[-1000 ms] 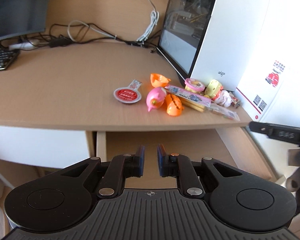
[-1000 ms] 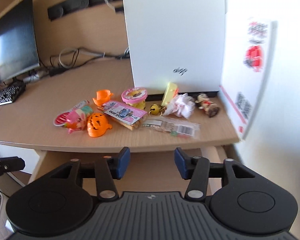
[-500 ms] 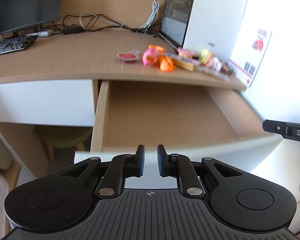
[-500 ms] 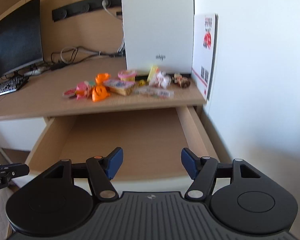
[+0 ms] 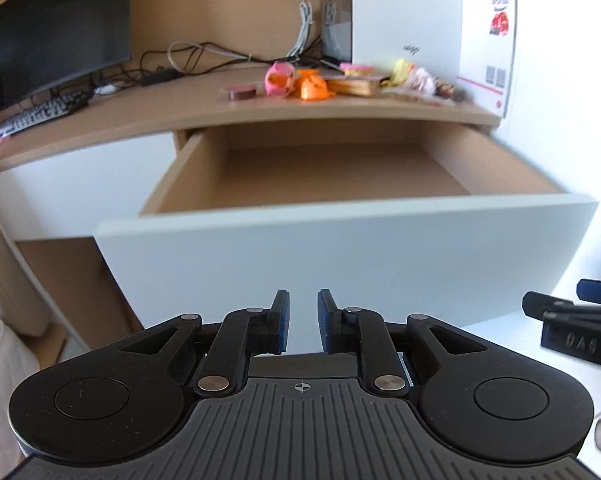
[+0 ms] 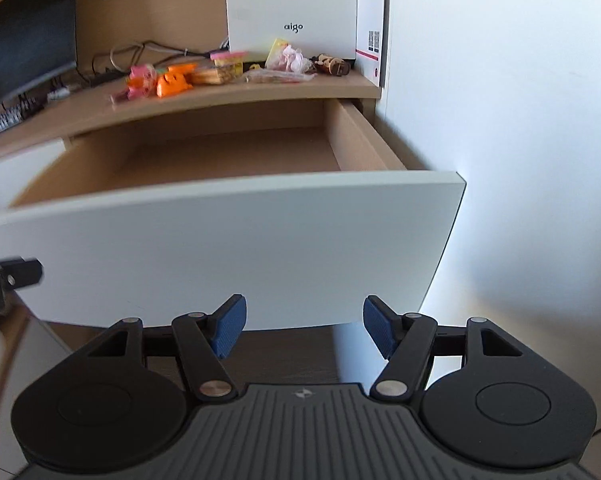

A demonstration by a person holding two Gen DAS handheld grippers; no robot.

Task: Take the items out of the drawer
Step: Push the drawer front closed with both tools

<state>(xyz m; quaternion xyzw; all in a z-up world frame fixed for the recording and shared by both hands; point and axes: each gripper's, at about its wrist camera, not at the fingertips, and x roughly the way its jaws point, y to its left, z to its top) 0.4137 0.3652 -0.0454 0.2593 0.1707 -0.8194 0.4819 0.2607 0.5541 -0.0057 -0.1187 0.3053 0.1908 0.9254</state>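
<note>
Wooden drawer with white front [image 5: 340, 256] stands pulled out, visible floor bare; small toys and snack packs [image 5: 312, 84] lie on the bench [image 5: 160, 108]. Left gripper [image 5: 302, 320] jaws nearly together but opening, right gripper [image 6: 296, 330] jaws apart, both empty. Unloading looks finished; next likely pushing the front shut.

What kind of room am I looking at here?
Most likely a home office or study corner. A wooden desk carries a dark monitor, a keyboard and a white computer tower, with cables trailing behind and an open drawer beneath.

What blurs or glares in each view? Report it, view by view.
Left wrist view: items on the desk are smeared by motion and the drawer edges are soft. Right wrist view: sunlight washes out the wall, toys blur, fisheye bends the drawer front.
</note>
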